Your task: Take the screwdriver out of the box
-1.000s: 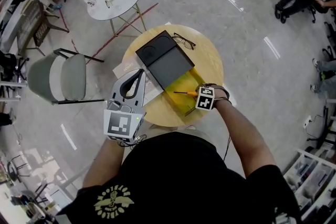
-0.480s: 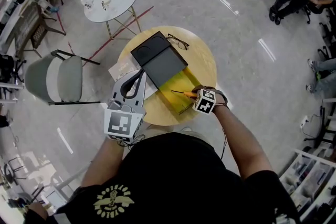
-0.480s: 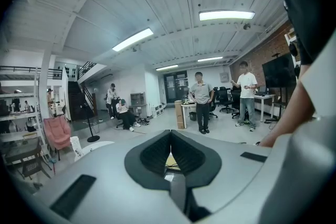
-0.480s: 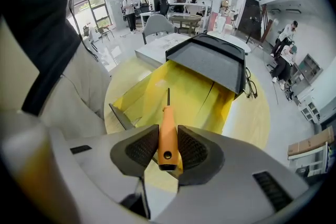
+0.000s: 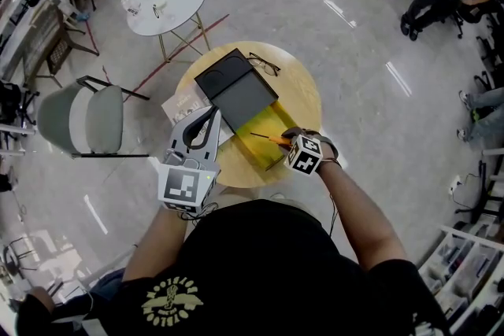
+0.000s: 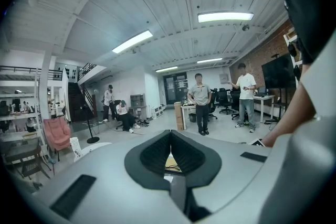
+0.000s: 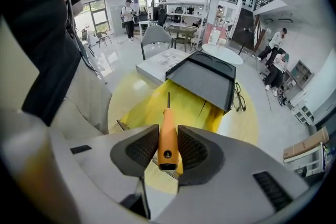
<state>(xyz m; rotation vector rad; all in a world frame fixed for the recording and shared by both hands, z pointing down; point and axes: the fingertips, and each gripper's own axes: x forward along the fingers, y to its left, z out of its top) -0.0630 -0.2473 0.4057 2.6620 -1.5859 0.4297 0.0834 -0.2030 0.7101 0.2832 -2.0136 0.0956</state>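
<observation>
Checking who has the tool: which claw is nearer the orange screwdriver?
Right. The right claw grips the screwdriver by its handle over the yellow box; the left claw, shut and empty, is off to the box's left.

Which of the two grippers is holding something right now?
The right gripper: its jaws clamp the handle of the orange screwdriver, while the left gripper is closed with nothing between its jaws.

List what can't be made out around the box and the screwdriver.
- Head view: the screwdriver handle, mostly covered by the marker cube of the right gripper.
- Head and right gripper views: the far end of the box, under its dark lid.
- Left gripper view: the table, nearly all blocked by the left gripper body.
</observation>
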